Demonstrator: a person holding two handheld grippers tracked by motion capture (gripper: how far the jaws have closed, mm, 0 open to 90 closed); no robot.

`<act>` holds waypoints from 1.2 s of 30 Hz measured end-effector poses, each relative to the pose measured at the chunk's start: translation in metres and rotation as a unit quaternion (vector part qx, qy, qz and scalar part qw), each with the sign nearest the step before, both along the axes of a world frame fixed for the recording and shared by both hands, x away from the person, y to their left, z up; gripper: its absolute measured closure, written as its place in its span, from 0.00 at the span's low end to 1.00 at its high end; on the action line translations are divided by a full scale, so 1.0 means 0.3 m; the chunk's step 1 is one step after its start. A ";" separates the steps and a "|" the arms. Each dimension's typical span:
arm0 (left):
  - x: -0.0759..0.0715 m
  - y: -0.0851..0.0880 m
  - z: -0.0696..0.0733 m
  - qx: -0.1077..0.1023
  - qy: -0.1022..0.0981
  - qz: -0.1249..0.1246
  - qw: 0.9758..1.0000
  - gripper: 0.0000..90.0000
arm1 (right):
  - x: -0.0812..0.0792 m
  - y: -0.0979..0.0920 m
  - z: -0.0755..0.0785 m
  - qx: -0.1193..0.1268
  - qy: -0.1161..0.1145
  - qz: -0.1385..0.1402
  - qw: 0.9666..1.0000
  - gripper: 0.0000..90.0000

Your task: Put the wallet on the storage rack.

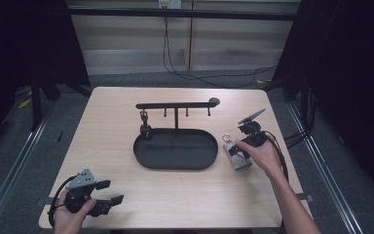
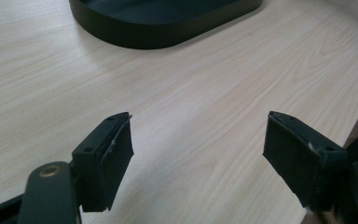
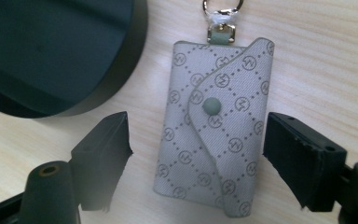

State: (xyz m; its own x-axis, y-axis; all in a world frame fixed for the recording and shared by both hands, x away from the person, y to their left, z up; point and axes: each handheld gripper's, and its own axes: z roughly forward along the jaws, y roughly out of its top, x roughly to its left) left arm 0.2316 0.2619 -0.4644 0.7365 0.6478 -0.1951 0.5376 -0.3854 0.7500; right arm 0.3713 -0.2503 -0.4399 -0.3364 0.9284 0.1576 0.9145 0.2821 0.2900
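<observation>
A grey patterned key pouch [image 1: 242,161] with a snap button and a metal ring [image 3: 222,9] lies flat on the table, just right of the black oval tray [image 1: 175,167]. In the right gripper view the pouch [image 3: 214,135] sits between the jaws of my right gripper [image 3: 198,133]. That gripper is open, and its pads stand apart from the pouch's sides. From above, the right gripper [image 1: 236,149] hangs over the pouch. At the table's near left corner my left gripper [image 1: 113,191] is open over bare wood, and nothing is between its jaws [image 2: 198,135].
A black rack [image 1: 175,105] with several hooks rises from the tray's far side; a small dark item [image 1: 144,127] hangs on its left hook. The tray's rim [image 2: 168,35] lies ahead of the left gripper, and the tray [image 3: 51,56] lies left of the pouch.
</observation>
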 end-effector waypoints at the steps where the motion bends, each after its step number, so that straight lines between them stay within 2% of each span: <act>1: 0.000 -0.001 -0.001 0.000 0.001 0.000 1.000 0.26 | 0.005 0.002 -0.003 -0.002 0.002 -0.001 1.000 0.26; 14: 0.003 0.002 0.000 -0.003 0.003 0.010 1.000 0.26 | 0.047 0.009 -0.058 -0.025 0.029 -0.006 0.999 0.30; 18: 0.004 0.004 0.000 -0.004 0.005 0.008 1.000 0.26 | 0.057 0.024 -0.077 -0.044 0.031 -0.006 0.999 0.29; 26: 0.002 0.006 0.002 -0.004 -0.003 0.011 1.000 0.26 | 0.066 0.024 -0.095 -0.040 0.043 -0.012 0.998 0.28; 34: 0.003 0.005 0.000 -0.002 0.000 0.010 1.000 0.26 | 0.076 0.037 -0.117 -0.052 0.050 -0.010 0.997 0.27; 36: 0.004 0.005 -0.001 -0.004 0.003 0.011 1.000 0.26 | 0.078 0.038 -0.116 -0.052 0.052 -0.017 0.997 0.28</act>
State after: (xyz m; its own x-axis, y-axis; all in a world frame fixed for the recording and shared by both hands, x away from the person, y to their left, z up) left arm 0.2328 0.2634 -0.4646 0.7210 0.6621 -0.2046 0.5498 -0.3668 0.7504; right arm 0.3948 -0.2390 -0.4748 -0.2909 0.9522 0.0926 0.9478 0.2736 0.1638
